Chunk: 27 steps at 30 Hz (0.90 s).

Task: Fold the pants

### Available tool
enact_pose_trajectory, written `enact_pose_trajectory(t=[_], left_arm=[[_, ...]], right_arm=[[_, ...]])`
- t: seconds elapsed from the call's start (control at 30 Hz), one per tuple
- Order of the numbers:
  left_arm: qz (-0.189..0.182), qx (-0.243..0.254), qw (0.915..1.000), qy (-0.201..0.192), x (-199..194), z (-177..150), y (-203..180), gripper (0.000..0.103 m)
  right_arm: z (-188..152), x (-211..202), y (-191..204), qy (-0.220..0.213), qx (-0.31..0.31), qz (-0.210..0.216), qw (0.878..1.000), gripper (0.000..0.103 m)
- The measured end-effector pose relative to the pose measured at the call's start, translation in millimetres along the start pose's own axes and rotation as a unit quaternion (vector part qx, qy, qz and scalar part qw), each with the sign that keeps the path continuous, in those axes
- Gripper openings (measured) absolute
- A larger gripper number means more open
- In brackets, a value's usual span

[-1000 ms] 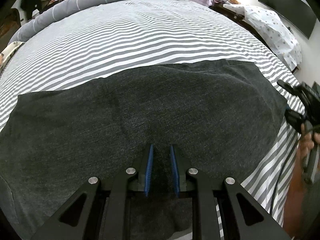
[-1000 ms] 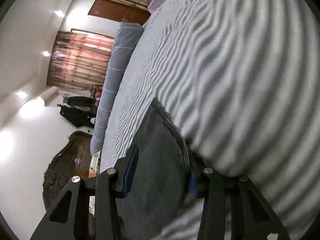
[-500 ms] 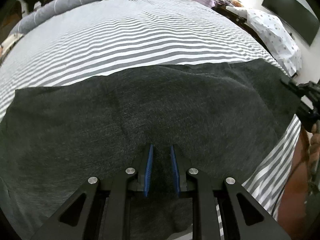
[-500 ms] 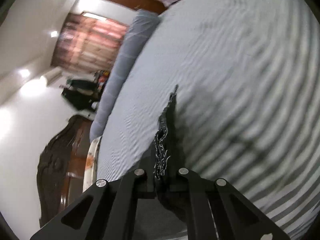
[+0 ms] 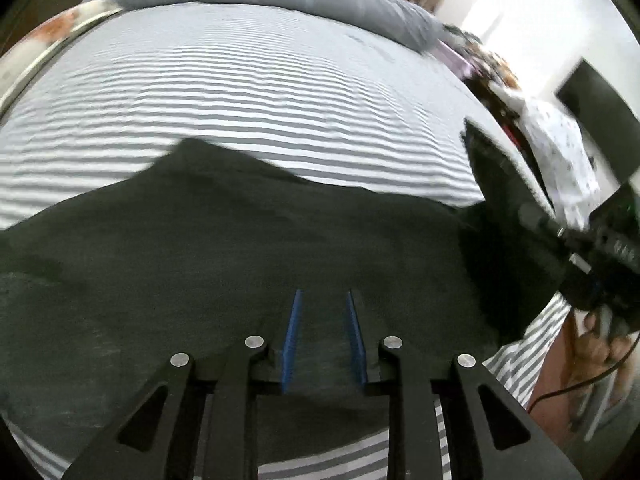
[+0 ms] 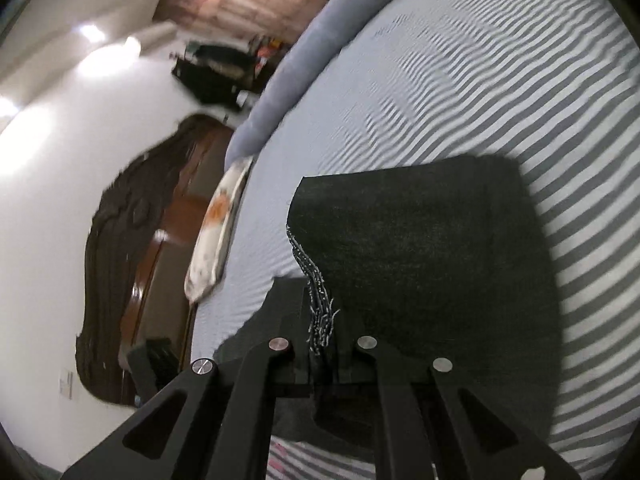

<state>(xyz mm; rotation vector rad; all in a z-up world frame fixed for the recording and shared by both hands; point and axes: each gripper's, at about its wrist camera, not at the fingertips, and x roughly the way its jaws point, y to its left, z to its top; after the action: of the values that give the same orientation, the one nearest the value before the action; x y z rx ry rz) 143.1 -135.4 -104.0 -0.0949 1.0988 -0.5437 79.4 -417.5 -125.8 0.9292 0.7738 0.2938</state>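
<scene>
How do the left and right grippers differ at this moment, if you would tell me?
The left gripper has a gap between its blue pads, which have just been opening, over the dark pants; the right gripper is shut on the pants' frayed hem. The left grips nothing; the right lifts an edge. Both are black.

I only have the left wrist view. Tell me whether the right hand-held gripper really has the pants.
Observer: It does. The right hand-held gripper is shut on the pants, right at a frayed hem.
Operator: Report how the cloth lies ahead of it.
Observer: It spreads out from the jaws over the striped bed and ends in a straight far edge.
Operator: Name what stands past the bed on that side.
Observer: A dark carved headboard.
</scene>
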Motion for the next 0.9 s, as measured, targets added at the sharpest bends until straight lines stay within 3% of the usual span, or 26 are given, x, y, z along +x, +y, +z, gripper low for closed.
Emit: enact_pose_trajectory(t=[0.13,0.3,0.47,0.5,0.57,0.63,0.77,0.9], left_arm=[[-0.008,-0.036,0.9993,-0.007,-16.0,-3.2,39.6,0.025],[-0.022,-0.047,0.9986,-0.012,-21.0,-10.1,56.6,0.025],[-0.043,-0.056,0.9975,-0.008,-19.5,-9.6,61.9,0.025],[-0.048,-0.057,0.9972,-0.005,-19.3,-10.2,62.4,0.025],[-0.057,-0.061,0.9965,-0.001,-20.8,-11.9,63.8,0.025],[-0.069,-0.064,0.9955,0.005,-21.5,-14.0,63.6,0.026],[-0.077,-0.063,0.995,0.006,-26.7,-20.6,59.6,0.034],[-0.101,-0.072,0.992,0.024,-23.0,-28.5,55.3,0.042]], right_arm=[[-20.6,43.2,18.6,0.047,-0.019,-0.008,0.999,0.007],[-53.9,89.9,40.5,0.111,-0.049,-0.01,0.993,0.007],[-82.7,121.8,54.1,0.155,-0.109,-0.067,0.979,0.011],[-86.3,125.8,54.0,0.163,-0.113,-0.077,0.977,0.014],[-94.4,129.7,54.4,0.175,-0.122,-0.1,0.972,0.04],[-97.5,122.3,59.3,0.171,-0.126,-0.099,0.972,0.049],[-108.3,89.4,69.3,0.144,-0.139,-0.097,0.975,0.058],[-126.9,63.1,61.3,0.14,-0.099,-0.087,0.981,0.061]])
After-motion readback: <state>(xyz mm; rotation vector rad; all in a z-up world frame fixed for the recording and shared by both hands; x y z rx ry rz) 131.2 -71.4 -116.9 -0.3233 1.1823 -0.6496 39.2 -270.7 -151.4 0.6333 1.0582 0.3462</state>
